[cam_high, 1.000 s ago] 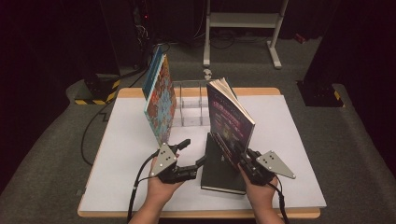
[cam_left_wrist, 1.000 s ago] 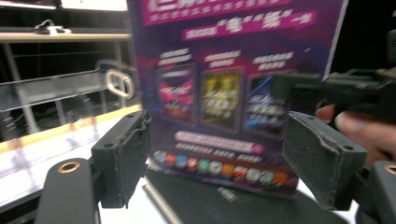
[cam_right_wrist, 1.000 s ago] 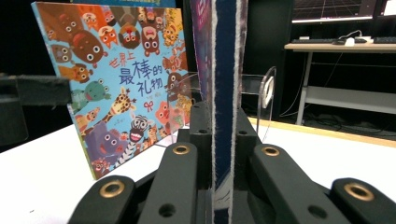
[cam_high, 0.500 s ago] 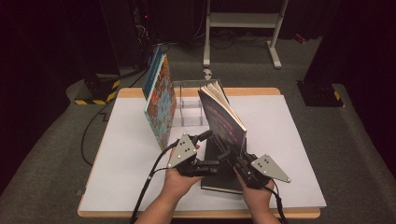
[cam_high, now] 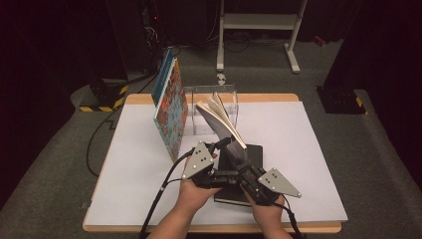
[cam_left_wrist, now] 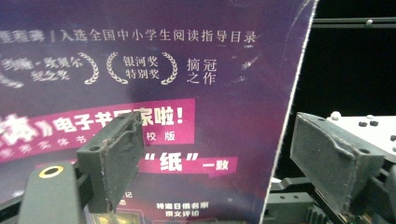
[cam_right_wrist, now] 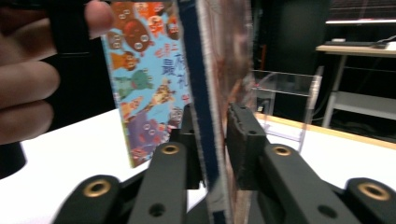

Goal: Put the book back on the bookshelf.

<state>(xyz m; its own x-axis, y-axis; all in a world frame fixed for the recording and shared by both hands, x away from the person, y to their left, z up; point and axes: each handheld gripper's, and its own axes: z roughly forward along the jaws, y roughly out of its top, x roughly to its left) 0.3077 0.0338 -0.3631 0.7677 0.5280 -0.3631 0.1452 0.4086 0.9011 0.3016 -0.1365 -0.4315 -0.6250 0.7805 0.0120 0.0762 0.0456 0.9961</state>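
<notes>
High view, book: a purple paperback (cam_high: 221,124) is lifted off a black book (cam_high: 251,154) lying flat on the white table (cam_high: 124,189), tilted toward the clear rack (cam_high: 211,107), presumably for shelving beside the colourful picture book (cam_high: 171,112) leaning there.
High view, hands: the right gripper (cam_high: 239,164) carries the book from its lower end; the left gripper (cam_high: 221,147) sits beside it to steady.
Left gripper view: jaws spread wide across the purple cover (cam_left_wrist: 154,93), one pad (cam_left_wrist: 114,161) before it, the other past its edge; not clamped.
Right gripper view: pads pinch the book's bottom edge (cam_right_wrist: 212,140), though their jaws have just been easing apart. The background is blurred.
</notes>
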